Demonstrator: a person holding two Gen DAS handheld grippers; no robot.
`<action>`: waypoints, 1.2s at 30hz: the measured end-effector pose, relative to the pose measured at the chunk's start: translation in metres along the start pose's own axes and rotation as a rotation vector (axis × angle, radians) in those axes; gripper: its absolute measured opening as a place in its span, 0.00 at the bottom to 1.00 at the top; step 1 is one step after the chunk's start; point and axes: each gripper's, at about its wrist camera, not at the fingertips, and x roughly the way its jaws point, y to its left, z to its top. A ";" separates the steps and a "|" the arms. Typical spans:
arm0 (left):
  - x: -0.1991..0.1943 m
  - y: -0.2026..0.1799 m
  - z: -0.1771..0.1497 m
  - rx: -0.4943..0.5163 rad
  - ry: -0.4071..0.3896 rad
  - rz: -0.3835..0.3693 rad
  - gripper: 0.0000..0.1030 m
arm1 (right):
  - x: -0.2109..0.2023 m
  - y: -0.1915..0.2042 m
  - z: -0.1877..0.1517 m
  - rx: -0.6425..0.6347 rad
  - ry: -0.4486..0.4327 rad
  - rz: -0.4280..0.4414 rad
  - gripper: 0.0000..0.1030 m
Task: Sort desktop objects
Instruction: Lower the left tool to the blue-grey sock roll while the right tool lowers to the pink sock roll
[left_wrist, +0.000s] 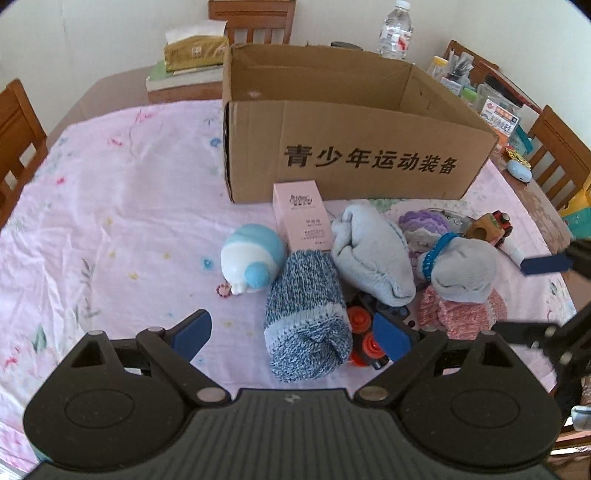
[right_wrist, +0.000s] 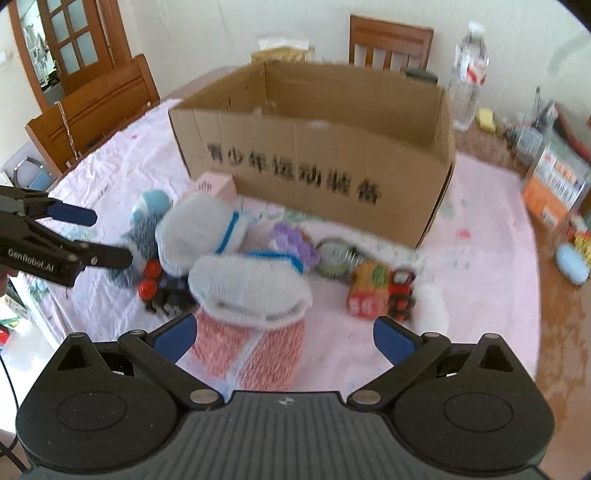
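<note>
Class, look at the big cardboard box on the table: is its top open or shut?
Open. The cardboard box has no closed flaps over its top; the left wrist view shows its bare inner walls. Its floor is hidden, so contents cannot be told.

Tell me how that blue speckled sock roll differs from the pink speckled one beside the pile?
The blue speckled sock roll is blue and white with a pale blue cuff; the pink speckled sock roll is pink and white. The blue one lies fully exposed, between the left gripper's open fingers; the pink one is partly covered by a grey sock. Both are knitted and rest on the tablecloth.
</note>
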 end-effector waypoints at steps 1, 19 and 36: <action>0.002 0.001 -0.001 -0.009 0.001 -0.005 0.91 | 0.003 0.001 -0.003 0.001 0.009 0.000 1.00; 0.031 0.012 0.003 -0.122 0.013 -0.091 0.91 | 0.048 0.016 -0.008 0.006 0.049 -0.003 1.00; 0.019 0.019 -0.004 -0.137 0.001 -0.142 0.69 | 0.047 0.030 -0.016 -0.084 0.062 -0.034 1.00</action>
